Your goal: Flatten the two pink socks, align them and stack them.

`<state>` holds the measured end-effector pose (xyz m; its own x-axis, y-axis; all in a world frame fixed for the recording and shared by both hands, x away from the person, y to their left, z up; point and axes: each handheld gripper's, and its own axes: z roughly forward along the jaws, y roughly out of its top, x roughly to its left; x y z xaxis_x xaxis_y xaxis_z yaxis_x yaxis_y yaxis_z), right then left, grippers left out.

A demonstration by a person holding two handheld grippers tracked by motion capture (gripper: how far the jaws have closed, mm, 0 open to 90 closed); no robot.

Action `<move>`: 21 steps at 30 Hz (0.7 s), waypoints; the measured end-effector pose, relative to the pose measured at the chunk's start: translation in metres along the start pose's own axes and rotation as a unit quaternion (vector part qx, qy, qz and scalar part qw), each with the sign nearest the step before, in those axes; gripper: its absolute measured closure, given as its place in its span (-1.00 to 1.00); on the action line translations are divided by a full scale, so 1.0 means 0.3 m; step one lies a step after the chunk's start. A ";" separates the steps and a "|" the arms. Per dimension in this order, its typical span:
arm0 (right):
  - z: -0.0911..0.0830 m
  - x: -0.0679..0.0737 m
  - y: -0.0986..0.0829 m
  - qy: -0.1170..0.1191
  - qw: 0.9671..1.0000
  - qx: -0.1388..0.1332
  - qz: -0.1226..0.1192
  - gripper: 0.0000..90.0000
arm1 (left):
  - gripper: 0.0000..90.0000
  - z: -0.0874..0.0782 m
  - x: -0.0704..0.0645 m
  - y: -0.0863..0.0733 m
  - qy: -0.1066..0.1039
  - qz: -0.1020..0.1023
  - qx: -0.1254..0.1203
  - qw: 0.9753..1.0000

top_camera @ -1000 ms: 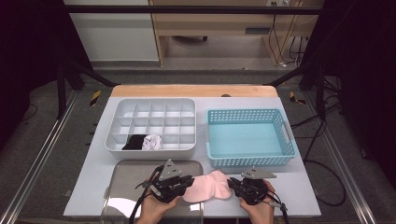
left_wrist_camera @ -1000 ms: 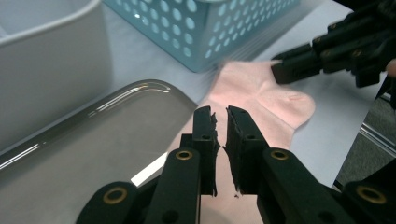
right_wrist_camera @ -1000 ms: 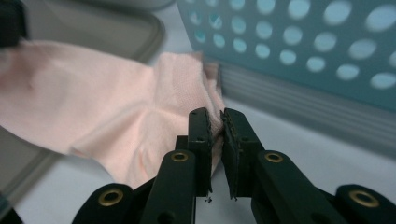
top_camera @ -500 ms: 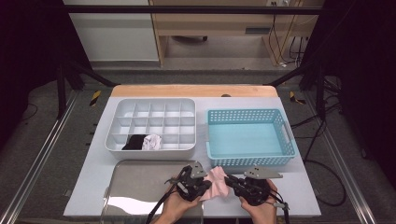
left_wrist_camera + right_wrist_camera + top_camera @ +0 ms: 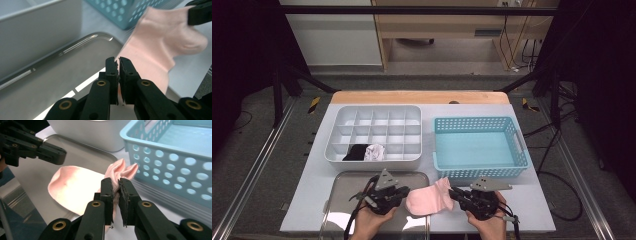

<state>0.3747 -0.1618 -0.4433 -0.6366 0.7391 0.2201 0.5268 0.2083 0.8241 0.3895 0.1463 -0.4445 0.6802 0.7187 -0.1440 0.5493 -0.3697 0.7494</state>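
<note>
Low in the high view, the left gripper (image 5: 398, 196) pinches one end of the pink sock (image 5: 428, 198) and the right gripper (image 5: 458, 194) pinches the other, likely to stretch it flat for folding above the tray (image 5: 343, 180). The right gripper view shows the bunched cuff (image 5: 121, 169) beside the basket (image 5: 175, 157).

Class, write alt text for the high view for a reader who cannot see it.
Two hand-held grippers, left and right, hold a pink sock between them over a metal tray's edge. Behind stand a white divided box and a blue basket.
</note>
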 end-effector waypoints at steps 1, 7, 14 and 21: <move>0.001 0.003 0.002 0.000 1.000 0.000 -0.002 0.83 | 0.89 -0.008 0.009 -0.015 0.001 -0.003 0.000 1.000; 0.014 0.029 0.020 0.011 1.000 0.000 -0.008 0.83 | 0.91 -0.003 0.018 -0.068 -0.010 -0.015 0.012 1.000; 0.052 0.090 0.056 0.041 0.999 -0.002 -0.027 0.83 | 0.95 0.018 -0.013 -0.081 -0.023 -0.008 0.018 1.000; 0.131 0.161 0.069 0.075 0.996 0.021 -0.048 0.82 | 0.97 0.026 -0.013 -0.085 -0.022 -0.006 0.019 1.000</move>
<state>0.3770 -0.0966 -0.4363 -0.7604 0.6110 0.2200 0.4812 0.3025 0.8228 0.3766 0.1483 -0.4680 0.6939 0.6967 -0.1817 0.5750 -0.3844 0.7222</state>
